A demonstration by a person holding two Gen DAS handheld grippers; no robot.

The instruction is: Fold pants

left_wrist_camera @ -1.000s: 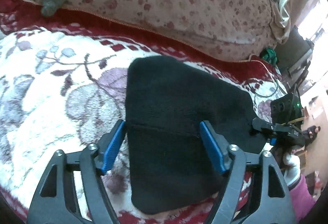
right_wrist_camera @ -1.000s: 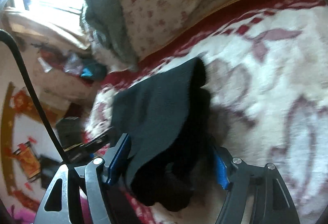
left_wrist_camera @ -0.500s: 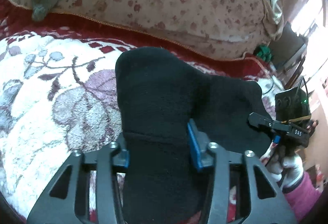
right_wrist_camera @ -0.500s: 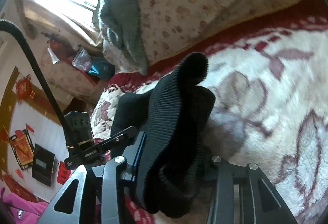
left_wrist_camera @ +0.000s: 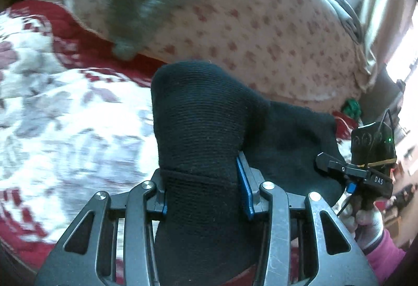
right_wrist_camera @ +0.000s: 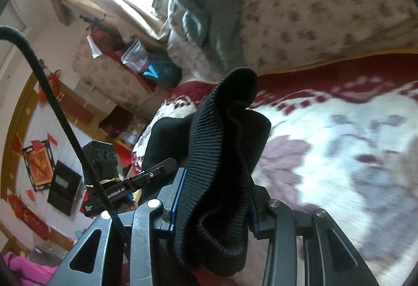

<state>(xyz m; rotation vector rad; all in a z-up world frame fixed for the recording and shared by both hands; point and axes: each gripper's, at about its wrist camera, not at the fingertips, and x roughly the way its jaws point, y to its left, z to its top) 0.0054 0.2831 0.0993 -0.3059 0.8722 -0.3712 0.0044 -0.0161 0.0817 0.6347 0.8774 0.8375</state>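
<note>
The black ribbed knit pants point(left_wrist_camera: 201, 134) are hiding both grippers' fingertips and running off the bottom edge; the white-and-red floral blanket point(left_wrist_camera: 65, 116) is blurring.

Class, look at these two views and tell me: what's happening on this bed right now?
A person is folding black pants on a floral blanket, with a handheld gripper in each hand. The left gripper is shut on one bunched part of the fabric, and the right gripper is shut on the ribbed edge. Both pinched parts are raised off the blanket. A flowered pillow lies behind.
</note>
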